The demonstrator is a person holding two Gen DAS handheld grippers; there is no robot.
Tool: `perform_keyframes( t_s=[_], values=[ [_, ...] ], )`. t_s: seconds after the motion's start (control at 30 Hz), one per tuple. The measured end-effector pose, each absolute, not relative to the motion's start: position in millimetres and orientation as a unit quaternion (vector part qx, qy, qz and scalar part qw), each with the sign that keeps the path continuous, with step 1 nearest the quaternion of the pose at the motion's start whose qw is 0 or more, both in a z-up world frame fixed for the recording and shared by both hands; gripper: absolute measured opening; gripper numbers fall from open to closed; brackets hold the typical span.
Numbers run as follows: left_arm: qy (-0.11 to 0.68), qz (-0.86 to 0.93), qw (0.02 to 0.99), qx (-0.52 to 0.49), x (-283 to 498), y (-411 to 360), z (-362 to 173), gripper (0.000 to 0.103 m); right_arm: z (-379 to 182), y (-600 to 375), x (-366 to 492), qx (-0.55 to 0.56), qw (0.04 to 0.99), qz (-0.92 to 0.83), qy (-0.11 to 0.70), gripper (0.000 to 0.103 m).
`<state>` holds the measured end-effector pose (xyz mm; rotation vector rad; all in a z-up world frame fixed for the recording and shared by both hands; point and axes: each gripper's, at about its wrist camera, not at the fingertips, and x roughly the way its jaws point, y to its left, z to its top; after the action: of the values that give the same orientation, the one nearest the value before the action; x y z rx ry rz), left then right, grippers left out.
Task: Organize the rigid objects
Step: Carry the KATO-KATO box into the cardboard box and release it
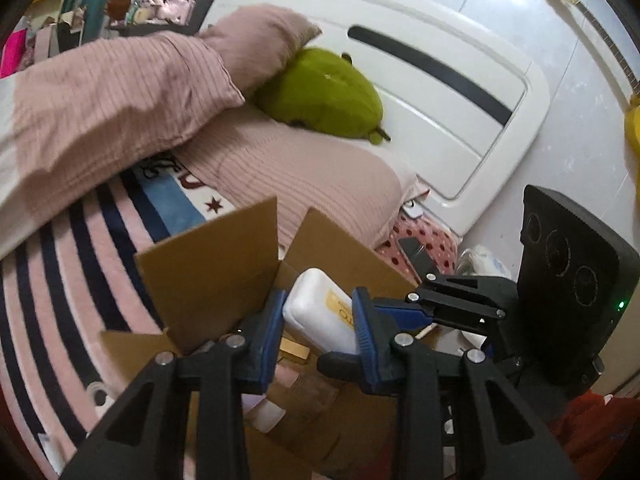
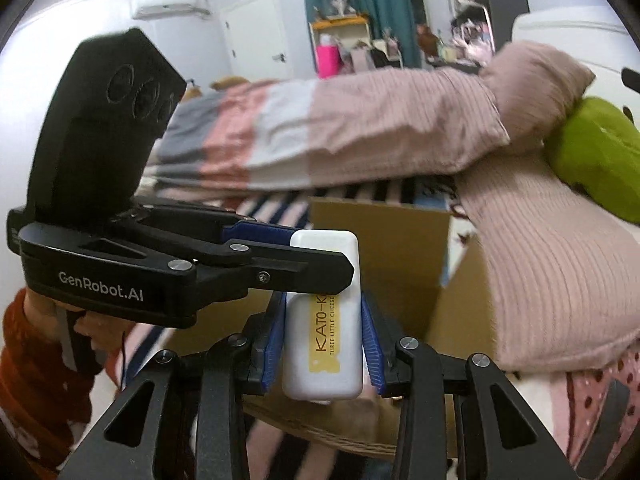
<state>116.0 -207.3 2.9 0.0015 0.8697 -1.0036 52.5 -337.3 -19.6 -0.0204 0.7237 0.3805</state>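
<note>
A white oblong box (image 1: 316, 308) with a yellow label hangs over an open cardboard carton (image 1: 208, 264). My left gripper (image 1: 320, 300) is shut on it, blue pads pressing both sides. My right gripper (image 1: 400, 316) reaches in from the right and grips the same box. In the right wrist view the white box (image 2: 324, 360) stands upright between my right gripper's (image 2: 323, 308) pads. My left gripper (image 2: 320, 254) comes from the left and clamps the box's upper end. The carton (image 2: 380, 248) lies behind and below.
The carton sits on a bed with a striped blanket (image 1: 60, 280). Pink ribbed pillows (image 1: 300, 168) and a green plush (image 1: 324, 92) lie against a white headboard (image 1: 440, 100). A yellow guitar (image 1: 634, 120) leans at the right. A hand in a red sleeve (image 2: 36, 344) holds the left gripper.
</note>
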Motion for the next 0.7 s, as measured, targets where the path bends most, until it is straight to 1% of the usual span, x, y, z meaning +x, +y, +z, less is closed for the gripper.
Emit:
perform_keyframes(
  t_s=[0.13, 0.17, 0.23, 0.27, 0.3, 0.4, 0.47, 0.7],
  values=[
    [0.414, -0.462, 0.784, 0.015, 121, -217, -4, 0.031, -26, -337, 54, -0.031, 0.916, 0.169, 0.362, 0.031],
    [0.414, -0.458, 0.787, 0.018, 122, -218, -4, 0.032, -28, -339, 52, -0.033, 0.915, 0.167, 0.367, 0.031],
    [0.416, -0.448, 0.791, 0.025, 124, -216, -4, 0.054, -29, -338, 53, -0.041, 0.914, 0.161, 0.370, 0.032],
    [0.415, -0.443, 0.794, 0.025, 124, -215, -3, 0.074, -28, -338, 52, -0.045, 0.915, 0.158, 0.369, 0.036],
    [0.409, -0.438, 0.800, 0.026, 124, -212, -1, 0.080, -28, -337, 52, -0.049, 0.916, 0.156, 0.367, 0.036],
    [0.397, -0.433, 0.809, 0.027, 121, -203, 7, 0.080, -27, -333, 51, -0.055, 0.915, 0.153, 0.368, 0.037],
    [0.387, -0.421, 0.820, 0.034, 117, -195, 14, 0.080, -27, -333, 52, -0.053, 0.916, 0.153, 0.368, 0.041],
    [0.353, -0.386, 0.852, 0.025, 98, -142, 41, 0.081, -15, -310, 41, -0.065, 0.917, 0.161, 0.360, 0.041]
  ],
)
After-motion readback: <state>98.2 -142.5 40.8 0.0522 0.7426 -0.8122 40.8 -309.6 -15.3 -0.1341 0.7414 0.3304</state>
